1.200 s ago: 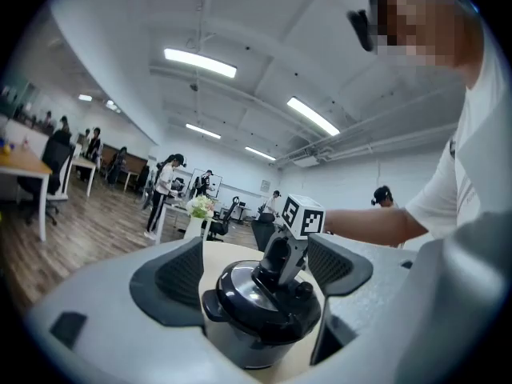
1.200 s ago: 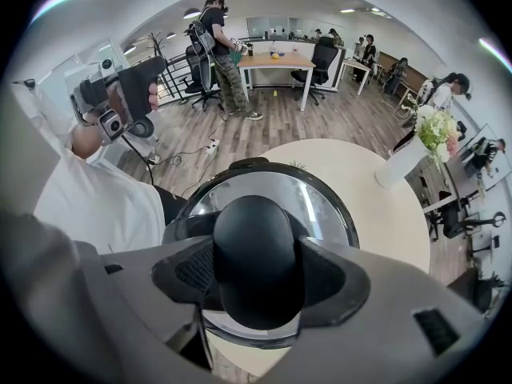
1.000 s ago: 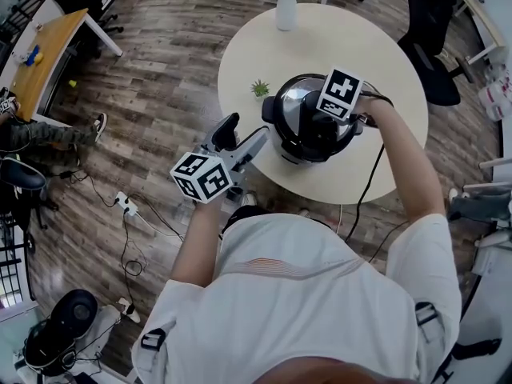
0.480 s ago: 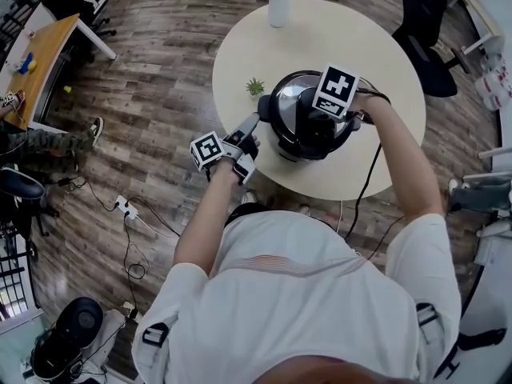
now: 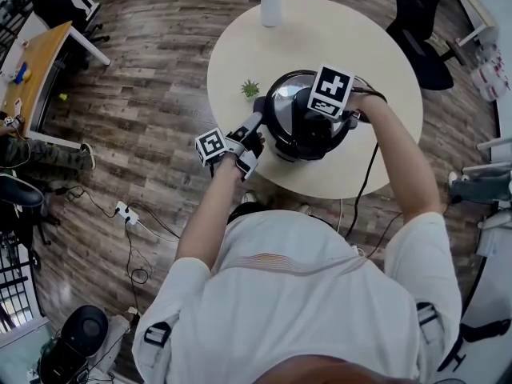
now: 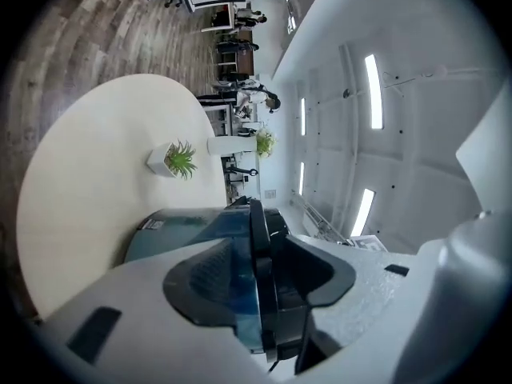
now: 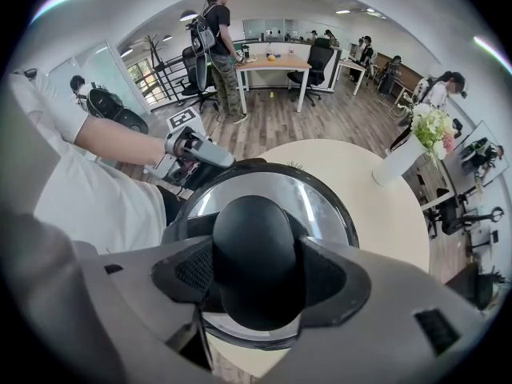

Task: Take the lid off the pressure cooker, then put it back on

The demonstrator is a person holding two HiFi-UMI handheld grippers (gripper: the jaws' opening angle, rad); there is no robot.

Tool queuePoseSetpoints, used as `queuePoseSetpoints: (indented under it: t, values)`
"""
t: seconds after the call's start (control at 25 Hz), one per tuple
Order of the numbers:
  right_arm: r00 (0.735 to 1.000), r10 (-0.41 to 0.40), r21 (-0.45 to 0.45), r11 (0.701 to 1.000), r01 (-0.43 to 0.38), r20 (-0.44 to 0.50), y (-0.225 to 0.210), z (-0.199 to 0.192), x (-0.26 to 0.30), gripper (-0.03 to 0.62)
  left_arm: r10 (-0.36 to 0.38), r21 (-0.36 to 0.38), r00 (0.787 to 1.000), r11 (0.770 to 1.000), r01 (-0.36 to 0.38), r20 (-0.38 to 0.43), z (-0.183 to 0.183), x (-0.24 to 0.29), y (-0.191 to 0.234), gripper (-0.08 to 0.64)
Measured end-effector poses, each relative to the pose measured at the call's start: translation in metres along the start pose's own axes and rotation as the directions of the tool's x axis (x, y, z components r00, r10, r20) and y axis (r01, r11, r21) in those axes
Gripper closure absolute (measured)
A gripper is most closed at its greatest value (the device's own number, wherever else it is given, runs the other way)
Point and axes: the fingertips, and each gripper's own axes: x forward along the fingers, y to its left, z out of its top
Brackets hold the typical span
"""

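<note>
A black and steel pressure cooker [image 5: 310, 145] stands near the front of the round table [image 5: 384, 62]. My right gripper [image 5: 310, 109] points down over the shiny lid [image 7: 320, 200]. Its jaws [image 7: 256, 282] are shut on the lid's black knob [image 7: 254, 254], with a pad pressed on each side. My left gripper [image 5: 258, 129] lies level, rolled onto its side, at the cooker's left. In the left gripper view its jaws [image 6: 260, 282] are closing around the black side handle [image 6: 282, 294], one above it and one below. A sliver of the cooker's body still shows beside the lower pad.
A small potted plant [image 5: 250, 90] sits left of the cooker and a white vase of flowers [image 5: 270, 8] at the table's far edge. A black cord [image 5: 368, 184] hangs off the front. Office chairs [image 5: 416, 22] stand behind and an orange desk [image 5: 32, 62] far left.
My left gripper came down from in front of the table to the cooker's left side, rolled onto its side, and narrowed its jaws around the handle. The right gripper stayed on the knob.
</note>
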Motion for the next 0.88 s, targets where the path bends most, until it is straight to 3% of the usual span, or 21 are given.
queuePoseSetpoints:
  t: [0.16,0.4,0.68,0.88]
  values:
    - [1.000,0.004,-0.001,1.000,-0.004,-0.003,-0.0001,-0.0018,-0.0008,0.282,0.023,0.016,1.000,1.000,-0.023,-0.011,-0.0031,0.0012,0.0033,0.449]
    - [1.000,0.004,0.010,1.000,-0.004,-0.003,-0.0007,-0.0018,-0.0016,0.282,0.030,0.050,0.999,0.998,-0.029,-0.023,-0.0025,0.0010,0.0010,0.480]
    - [1.000,0.003,0.034,0.999,-0.002,-0.015,-0.0009,-0.0012,0.0004,0.282,0.010,0.009,1.000,1.000,-0.010,-0.010,-0.0024,-0.0003,0.0039,0.499]
    - [1.000,0.003,0.066,0.998,-0.002,-0.028,-0.0014,0.0007,0.0009,0.281,0.001,0.017,1.000,1.000,0.000,-0.011,-0.0005,-0.0008,0.0016,0.500]
